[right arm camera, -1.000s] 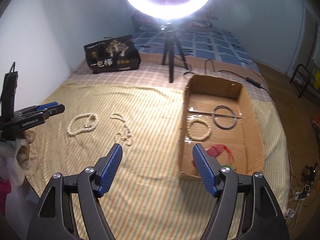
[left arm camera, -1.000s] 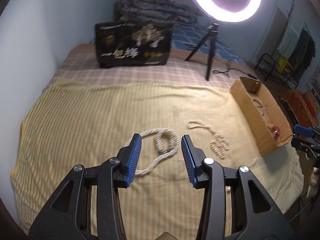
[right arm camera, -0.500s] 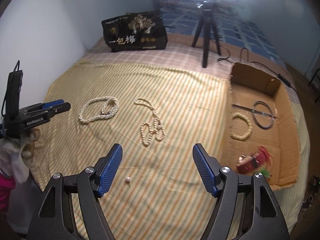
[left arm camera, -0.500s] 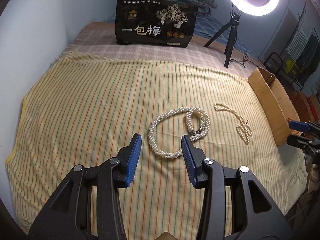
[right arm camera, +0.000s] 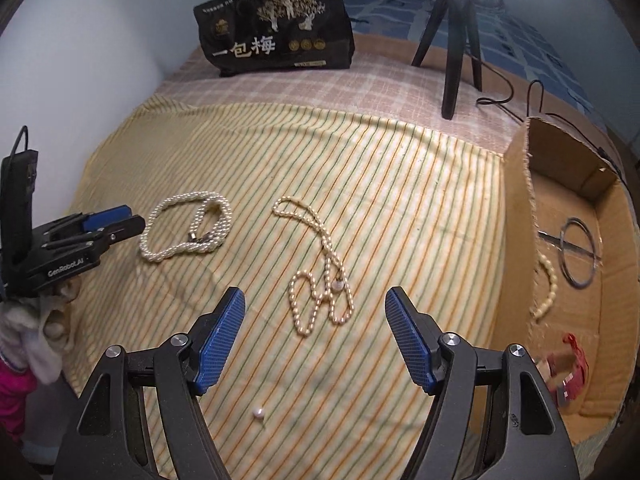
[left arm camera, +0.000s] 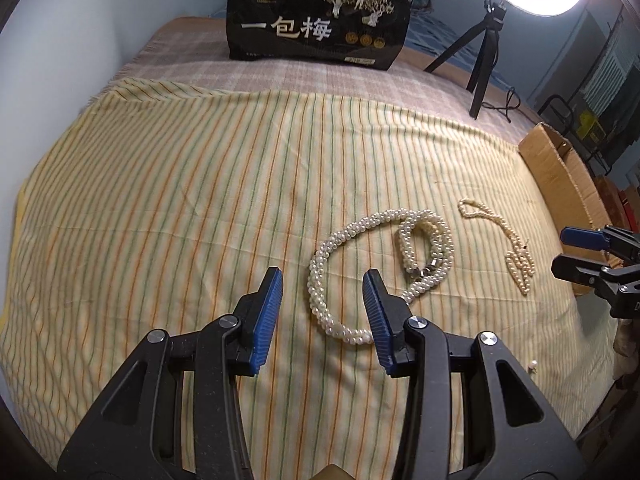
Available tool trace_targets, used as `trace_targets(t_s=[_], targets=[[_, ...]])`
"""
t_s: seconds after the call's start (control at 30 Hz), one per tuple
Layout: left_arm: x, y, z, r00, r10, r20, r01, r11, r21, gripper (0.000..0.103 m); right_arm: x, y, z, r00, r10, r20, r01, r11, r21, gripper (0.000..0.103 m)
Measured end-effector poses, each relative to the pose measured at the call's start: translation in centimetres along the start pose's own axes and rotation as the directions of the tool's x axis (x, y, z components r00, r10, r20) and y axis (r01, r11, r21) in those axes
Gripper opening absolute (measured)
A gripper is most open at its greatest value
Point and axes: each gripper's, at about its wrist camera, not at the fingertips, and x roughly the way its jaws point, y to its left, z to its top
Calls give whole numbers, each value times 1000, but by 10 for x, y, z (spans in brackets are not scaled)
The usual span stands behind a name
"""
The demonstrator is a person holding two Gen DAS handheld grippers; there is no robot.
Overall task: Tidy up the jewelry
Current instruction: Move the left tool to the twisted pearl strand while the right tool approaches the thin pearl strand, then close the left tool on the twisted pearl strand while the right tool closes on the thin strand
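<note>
A thick twisted pearl necklace (left arm camera: 376,264) lies on the striped cloth; my left gripper (left arm camera: 322,284) is open just above its near loop, empty. It also shows in the right wrist view (right arm camera: 186,232), with the left gripper (right arm camera: 116,222) beside it. A thin pearl strand (right arm camera: 320,280) lies in front of my open, empty right gripper (right arm camera: 316,304); it also shows in the left wrist view (left arm camera: 504,244), as does the right gripper (left arm camera: 576,252). A loose pearl (right arm camera: 258,413) lies near the right gripper.
A cardboard box (right arm camera: 516,220) at the right holds a pearl bracelet (right arm camera: 548,292), a metal ring (right arm camera: 580,252) and red items (right arm camera: 568,368). A black bag (left arm camera: 320,16) and a ring light tripod (left arm camera: 484,60) stand at the back of the bed.
Both grippers have moved forward and down toward the cloth. The left one came close over the thick necklace, the right one over the thin strand. Both stayed open.
</note>
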Motion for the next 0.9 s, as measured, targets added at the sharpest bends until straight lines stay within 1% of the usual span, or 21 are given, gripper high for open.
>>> trace_targets(t_s=[0.13, 0.23, 0.27, 0.3, 0.37, 0.43, 0.5, 0.53, 0.57, 0.77, 0.8, 0.9], targets=[[4, -4, -1, 1000, -16, 0, 16, 1000, 6, 42, 9, 0, 4, 1000, 3, -5, -3, 1000, 3, 72], [3, -14, -3, 999, -46, -4, 47, 998, 53, 42, 14, 0, 5, 1000, 7, -10, -8, 1000, -2, 72], [3, -20, -5, 999, -53, -4, 53, 996, 77, 45, 15, 0, 5, 1000, 10, -11, -10, 1000, -4, 72], [2, -23, -6, 998, -57, -4, 57, 994, 93, 54, 17, -1, 5, 1000, 14, -13, -14, 1000, -4, 72], [-1, -35, -10, 998, -64, 6, 62, 987, 151, 64, 19, -2, 6, 1000, 22, -16, -22, 1000, 1, 72], [-1, -44, -13, 999, -44, 14, 40, 978, 206, 68, 20, -3, 8, 1000, 27, -14, -27, 1000, 4, 72], [3, -53, -17, 1000, 1, 23, -7, 964, 268, 73, 20, -4, 9, 1000, 29, -11, -29, 1000, 8, 72], [6, -57, -18, 999, 38, 31, -45, 954, 297, 73, 20, -5, 9, 999, 30, -9, -30, 999, 11, 72], [10, -60, -19, 998, 56, 31, -62, 948, 313, 73, 21, -6, 10, 999, 32, -9, -32, 999, 12, 72], [28, -70, -14, 995, 96, 29, -100, 924, 370, 73, 26, -11, 15, 1000, 29, -13, -28, 1000, 8, 72], [32, -74, -12, 994, 107, 30, -110, 916, 385, 76, 27, -12, 16, 1000, 27, -15, -27, 1000, 4, 72], [39, -81, -6, 993, 111, 31, -114, 908, 404, 82, 31, -12, 19, 999, 22, -24, -22, 1000, -12, 72]])
